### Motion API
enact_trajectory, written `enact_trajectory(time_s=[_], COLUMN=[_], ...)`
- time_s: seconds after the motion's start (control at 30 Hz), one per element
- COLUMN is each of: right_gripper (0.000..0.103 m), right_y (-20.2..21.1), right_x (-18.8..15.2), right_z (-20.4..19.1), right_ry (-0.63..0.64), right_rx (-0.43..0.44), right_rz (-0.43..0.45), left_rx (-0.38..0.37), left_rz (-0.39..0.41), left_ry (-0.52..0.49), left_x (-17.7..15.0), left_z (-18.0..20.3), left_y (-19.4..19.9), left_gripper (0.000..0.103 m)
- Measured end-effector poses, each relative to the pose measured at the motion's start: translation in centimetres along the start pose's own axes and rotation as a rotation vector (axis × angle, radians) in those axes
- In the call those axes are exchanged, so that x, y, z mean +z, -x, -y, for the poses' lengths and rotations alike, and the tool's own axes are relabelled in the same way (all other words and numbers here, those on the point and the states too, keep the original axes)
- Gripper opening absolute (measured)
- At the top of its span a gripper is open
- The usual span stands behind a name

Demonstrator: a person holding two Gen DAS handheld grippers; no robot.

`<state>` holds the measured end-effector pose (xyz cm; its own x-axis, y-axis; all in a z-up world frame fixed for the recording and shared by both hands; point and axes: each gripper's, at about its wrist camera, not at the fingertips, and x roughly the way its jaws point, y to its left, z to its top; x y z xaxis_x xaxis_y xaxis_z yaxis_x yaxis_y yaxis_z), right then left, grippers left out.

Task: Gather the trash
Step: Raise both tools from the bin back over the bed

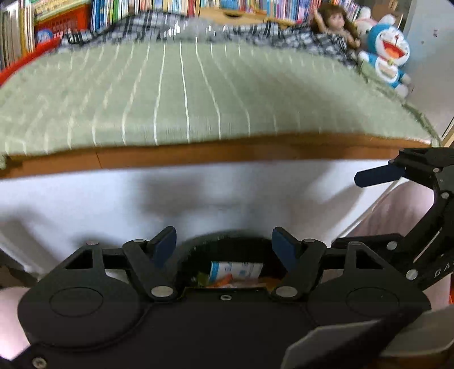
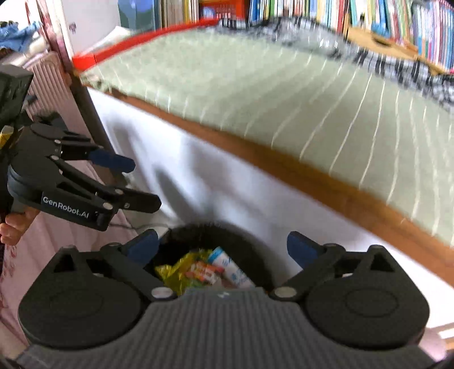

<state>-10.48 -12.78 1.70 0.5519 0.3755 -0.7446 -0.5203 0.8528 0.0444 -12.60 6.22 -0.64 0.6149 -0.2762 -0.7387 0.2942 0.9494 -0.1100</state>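
A black bin (image 2: 198, 228) stands on the floor against the bed's white side. Inside it lie a yellow wrapper (image 2: 174, 272), an orange packet (image 2: 204, 271) and a white-and-blue packet (image 2: 234, 269). My right gripper (image 2: 222, 248) hovers open right above the bin with nothing between its blue pads. My left gripper (image 1: 224, 245) is also open and empty over the same bin (image 1: 227, 237), where only the white-and-blue packet (image 1: 235, 269) shows clearly. In the right wrist view the left gripper (image 2: 144, 184) sits to the left, held by a hand (image 2: 12, 227). A blue pad of the right gripper's fingers (image 1: 374, 176) shows at the right of the left wrist view.
The bed carries a green striped cover (image 1: 198, 93) with a wooden edge (image 1: 227, 153) and a checked blanket (image 1: 298, 35) at the back. A doll (image 1: 337, 24) and a blue plush toy (image 1: 388, 54) sit at its far right. Bookshelves (image 1: 142, 8) line the wall; a radiator (image 2: 48, 82) stands left.
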Motion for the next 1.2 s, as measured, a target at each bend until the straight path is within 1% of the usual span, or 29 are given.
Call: enact_trajectory(time_s=[0.2, 0.4, 0.5, 0.67, 0.87, 1.2], right_gripper=[0.103, 0.103, 0.103, 0.103, 0.103, 0.103], right_y=[2.0, 3.2, 3.6, 3.4, 1.9, -1.1], right_x=[2.4, 4.5, 5.6, 7.5, 9.8, 13.6], right_z=[0.1, 1.4, 2.4, 4.6, 8.1, 12.0], right_ry=[0.023, 0.013, -0.005, -0.024, -0.090, -0.113], right_rx=[-0.026, -0.051, -0.048, -0.088, -0.083, -0.097], right_rz=[0.079, 0.139, 0.168, 0.190, 0.206, 0.216], left_rx=[0.017, 0.011, 0.014, 0.012, 0.026, 0.046], left_rz=[0.082, 0.152, 0.175, 0.195, 0.195, 0.216], left_ry=[-0.038, -0.076, -0.092, -0.096, -0.100, -0.079], left_x=[2.6, 6.6, 8.4, 11.4, 14.8, 20.2], left_z=[1.0, 2.3, 2.5, 2.2, 1.0, -1.5], left_y=[3.3, 4.4, 4.4, 3.5, 1.2, -2.5], left_gripper=[0.077, 0.078, 0.079, 0.080, 0.080, 0.081])
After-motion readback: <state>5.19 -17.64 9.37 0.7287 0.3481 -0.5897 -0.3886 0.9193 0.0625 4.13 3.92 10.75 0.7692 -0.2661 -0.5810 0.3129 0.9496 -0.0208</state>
